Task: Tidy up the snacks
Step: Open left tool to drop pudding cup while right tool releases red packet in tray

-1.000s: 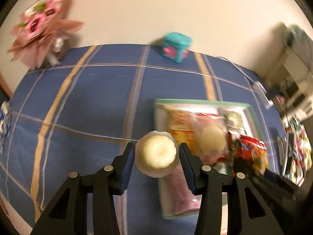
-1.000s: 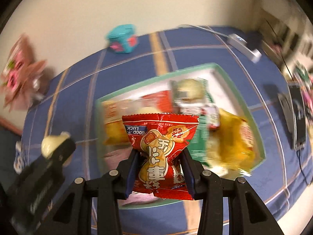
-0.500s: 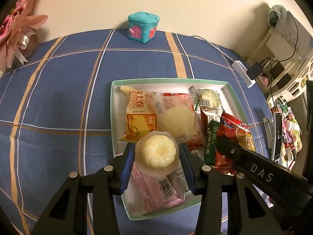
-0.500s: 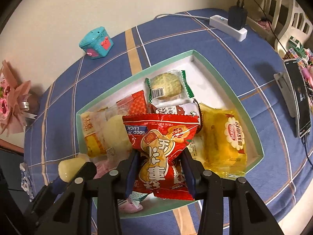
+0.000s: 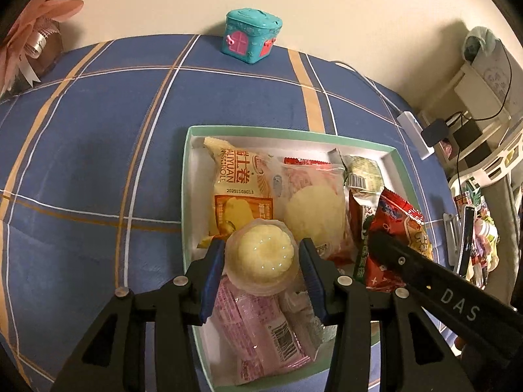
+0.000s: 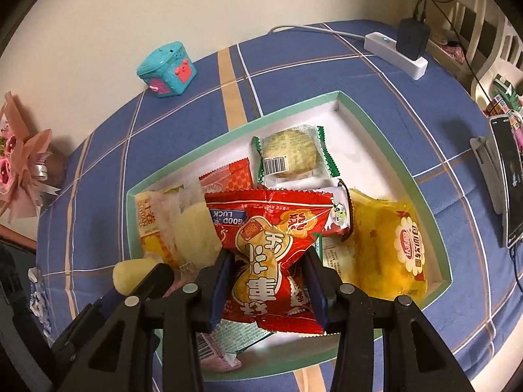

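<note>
Both tools are matte black plastic. The left tool (image 5: 263,259) has two angular fingers with triangular cut-outs in their frames, round silver screw heads at the joints, and blue ribbed pads (image 5: 212,281) lining the inner faces of the tips. The right tool (image 6: 268,285) is built the same way, with blue pads (image 6: 220,289) and silver screws. Seen from the left wrist, its black side bears the pale letters "DAS".

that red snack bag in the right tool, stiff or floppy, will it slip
Probably floppy: the red snack bag pinches in at the waist where the right tool squeezes it. It looks puffy, so likely light. The glossy film might slide, though the crumpled waist should help it hold.
</note>
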`<state>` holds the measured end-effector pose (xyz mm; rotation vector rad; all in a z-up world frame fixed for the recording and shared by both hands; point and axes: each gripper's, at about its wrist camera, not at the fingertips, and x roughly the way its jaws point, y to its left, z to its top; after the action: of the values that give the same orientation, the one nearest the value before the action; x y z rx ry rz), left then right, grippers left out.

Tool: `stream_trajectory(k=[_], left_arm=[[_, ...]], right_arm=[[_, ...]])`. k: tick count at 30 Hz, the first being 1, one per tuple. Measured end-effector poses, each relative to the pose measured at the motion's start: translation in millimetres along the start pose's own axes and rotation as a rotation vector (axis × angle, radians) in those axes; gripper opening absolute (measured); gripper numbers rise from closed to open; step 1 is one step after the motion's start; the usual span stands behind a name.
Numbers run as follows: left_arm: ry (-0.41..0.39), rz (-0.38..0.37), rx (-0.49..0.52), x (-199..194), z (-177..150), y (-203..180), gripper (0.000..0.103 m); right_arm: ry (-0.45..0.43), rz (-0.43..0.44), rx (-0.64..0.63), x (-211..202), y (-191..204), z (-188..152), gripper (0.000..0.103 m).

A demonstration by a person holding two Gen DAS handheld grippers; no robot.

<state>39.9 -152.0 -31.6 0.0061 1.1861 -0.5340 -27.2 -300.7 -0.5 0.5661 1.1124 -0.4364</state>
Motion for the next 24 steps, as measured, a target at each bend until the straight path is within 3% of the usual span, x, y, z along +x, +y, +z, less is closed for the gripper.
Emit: stream_trajectory(k=[2,5,13,20,24], left_arm=[[0.012,-0.003,-0.006,2.5,0.5,0.7,0.048],[0.022,-0.011,0.004,3.6,0.0,-1.0,0.059],[0.032,0.003,-0.007,-4.9,0.0,2.6,0.073],[0.014,0.113,-0.025,-25.2,-6.2,14.9,0.096],[-0.021,0.2,-0.05,-36.8,-10.6,27.8,0.1]], right_arm=[[0.001,-0.002,-0.003,-0.3,0.1,1.2,0.048],[0.009,0.014,-0.005,0.5,1.9,2.6,0.071],[0.003,0.012,-0.011,-4.1,3.0,1.8,0.077],[-0.007,0.005,-0.025,-10.9,5.6,-3.0,0.089],[-0.013,0.011,-0.031,-15.3,6.9,-9.7,0.097]])
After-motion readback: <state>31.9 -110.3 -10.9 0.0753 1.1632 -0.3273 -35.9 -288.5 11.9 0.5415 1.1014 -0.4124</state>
